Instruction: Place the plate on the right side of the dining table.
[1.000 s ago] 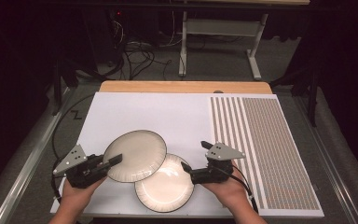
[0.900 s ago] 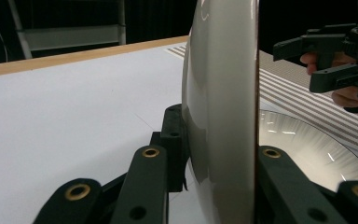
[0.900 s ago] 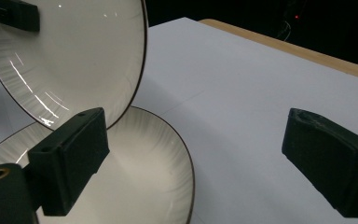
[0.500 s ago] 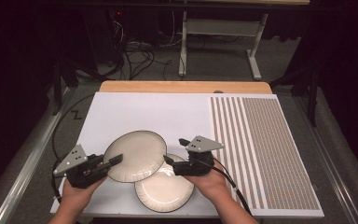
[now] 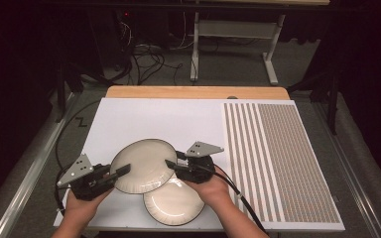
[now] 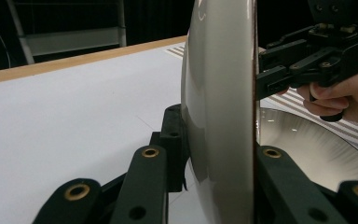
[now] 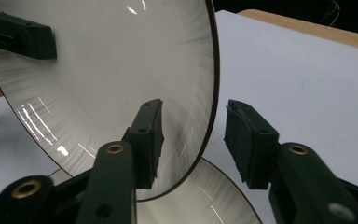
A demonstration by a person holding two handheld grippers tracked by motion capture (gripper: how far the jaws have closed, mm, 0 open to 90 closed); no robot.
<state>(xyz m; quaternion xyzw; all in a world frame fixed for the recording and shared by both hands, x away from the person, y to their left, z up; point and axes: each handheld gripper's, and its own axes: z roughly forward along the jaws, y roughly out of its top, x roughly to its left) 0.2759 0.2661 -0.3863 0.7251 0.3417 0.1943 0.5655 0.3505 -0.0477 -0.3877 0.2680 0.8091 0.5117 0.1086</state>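
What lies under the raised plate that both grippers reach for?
Under the raised plate lies a second plate on the white board, with its near part in view. The raised plate covers its far rim. The left gripper clamps the raised plate; the right gripper's jaws, just closing, straddle its rim.

This looks like a lab or test room set up for recording. The table [image 5: 193, 92] has a wooden edge and carries a plain white sheet [image 5: 154, 119] and a striped calibration-style mat [image 5: 283, 158]. Around it the room is dark, with a grey carpeted floor [image 5: 297, 74], loose cables [image 5: 149, 54], and a metal-legged stand [image 5: 233, 34] behind.
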